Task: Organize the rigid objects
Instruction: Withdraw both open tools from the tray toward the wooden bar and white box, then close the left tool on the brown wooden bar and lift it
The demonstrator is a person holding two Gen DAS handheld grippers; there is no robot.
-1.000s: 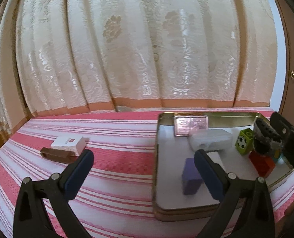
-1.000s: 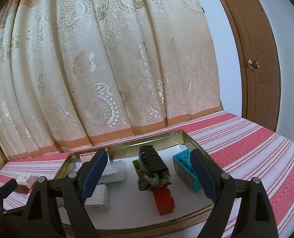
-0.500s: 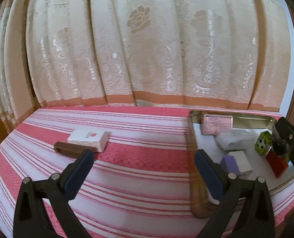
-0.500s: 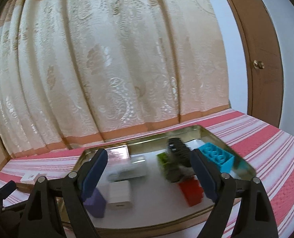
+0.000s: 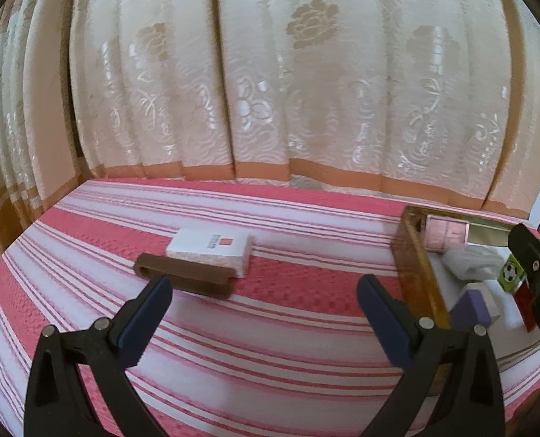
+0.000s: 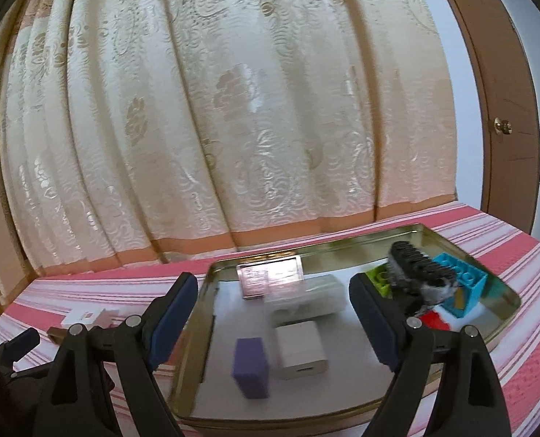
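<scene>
A gold metal tray (image 6: 211, 280) sits on the red-and-white striped tabletop (image 5: 270, 327), and everything is placed relative to it. Inside, at the back wall, stands a pink box (image 6: 270, 278); in front of it lies a blurred white object (image 6: 310, 296), then a white charger cube (image 6: 301, 349) with a purple block (image 6: 251, 366) just beside it. Toward the tray's right end are a green block (image 6: 377, 280), a black comb-like piece (image 6: 419, 267), a blue brick (image 6: 463, 280) and a red brick (image 6: 435, 320). Outside the tray, well to its left, a white box (image 5: 211, 251) touches a brown bar (image 5: 184, 276). The left gripper (image 5: 262, 302) and right gripper (image 6: 273, 309) both have fingers spread wide, holding nothing
</scene>
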